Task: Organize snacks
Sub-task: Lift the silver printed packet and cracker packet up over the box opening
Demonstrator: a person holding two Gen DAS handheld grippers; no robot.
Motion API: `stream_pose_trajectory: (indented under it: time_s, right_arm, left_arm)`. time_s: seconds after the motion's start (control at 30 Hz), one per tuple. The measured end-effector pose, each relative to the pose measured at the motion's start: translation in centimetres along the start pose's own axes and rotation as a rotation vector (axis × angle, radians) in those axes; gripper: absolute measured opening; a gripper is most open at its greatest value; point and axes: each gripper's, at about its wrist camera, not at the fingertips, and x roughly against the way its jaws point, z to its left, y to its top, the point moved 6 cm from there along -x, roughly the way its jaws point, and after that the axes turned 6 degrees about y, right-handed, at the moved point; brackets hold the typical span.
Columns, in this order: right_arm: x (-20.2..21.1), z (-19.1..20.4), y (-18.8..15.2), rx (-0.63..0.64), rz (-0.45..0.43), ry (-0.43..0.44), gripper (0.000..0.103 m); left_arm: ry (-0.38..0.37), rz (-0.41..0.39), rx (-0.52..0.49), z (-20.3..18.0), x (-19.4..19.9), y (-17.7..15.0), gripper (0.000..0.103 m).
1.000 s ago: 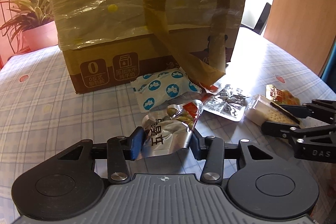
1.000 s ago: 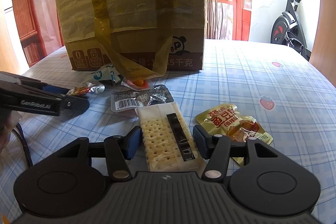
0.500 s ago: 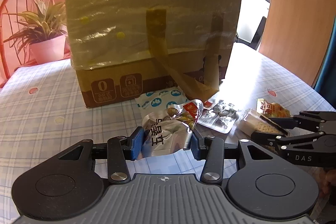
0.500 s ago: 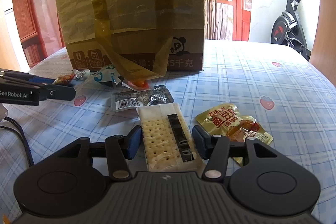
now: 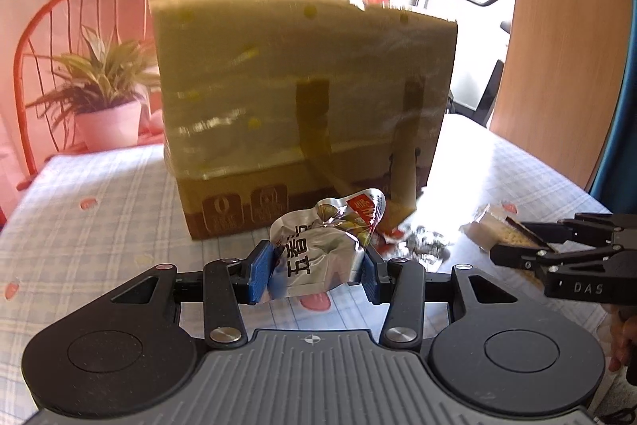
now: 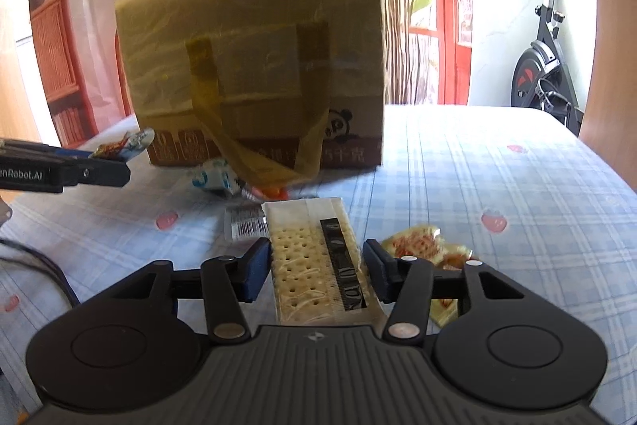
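pinching a crinkly silver foil pouch [image 5: 318, 257] at frame centre, lifted off the checked table [image 5: 99, 218], the left gripper [image 5: 316, 267] squeezes something light and slippery, best held by its flat sides. the right gripper [image 6: 316, 271] has its jaws closed on the cracker pack's [image 6: 314, 265] long edges at lower centre; it looks stiff but brittle.

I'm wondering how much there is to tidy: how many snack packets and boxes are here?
Snack packets: 5 (silver pouch, cracker pack, blue-white packet, barcode packet, yellow packet)
Cardboard box: 1
Total: 6, leaving out an unclear orange scrap
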Motion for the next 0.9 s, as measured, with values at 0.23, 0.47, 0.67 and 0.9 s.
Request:
stream_pose_trajectory:
  time_s: [0.23, 0.47, 0.67, 0.9]
  right_arm:
    - [1.8, 1.0, 5.6, 0.047, -0.115, 0.027, 0.053]
    - [2.7, 2.2, 13.8, 0.122, -0.231, 0.057, 0.053]
    - [1.5, 2.7, 20.9, 0.173, -0.279, 0.070, 0.053]
    - [-3.5, 1.7, 26.5, 0.148, -0.244, 0.047, 0.053]
  left_arm:
    - [-0.012, -0.115, -0.012, 0.6, 2.4, 4.3, 0.049]
    - [-0.041, -0.244, -0.039, 0.8, 4.2, 10.7, 0.049]
    - [-0.043, -0.274, -0.029, 1.7, 3.3, 16.1, 0.049]
    - [-0.021, -0.236, -0.025, 3.2, -1.4, 20.4, 0.049]
